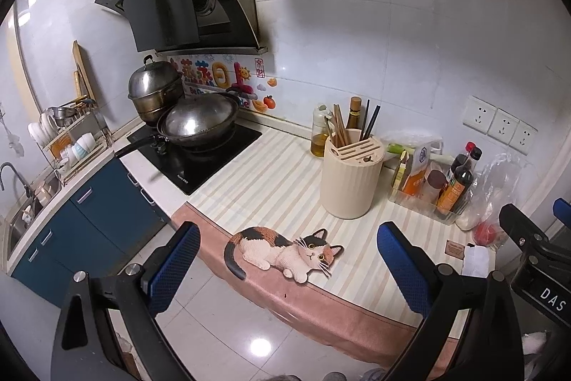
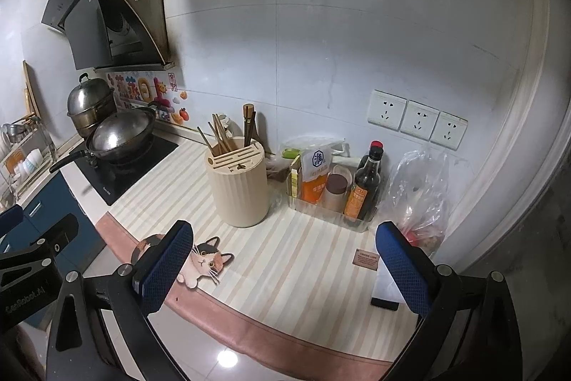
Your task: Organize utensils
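While both grippers, left (image 1: 287,266) and right (image 2: 283,265), hover with jaws spread wide and holding nothing, the wooden and dark chopsticks (image 2: 228,134) stand bunched in the cream ribbed cylindrical holder (image 2: 238,186) on the striped counter mat (image 2: 303,259), fitting either a finished tidy or one pending.

The room is a bit dim, with a cool bluish look. A bright white spot shines on the floor tiles (image 1: 260,347) at the bottom middle of both views, light bounced from above. Both pictures bend at the edges like a fishbowl, and the corners go black. The middle looks sharp; the edges are softer.
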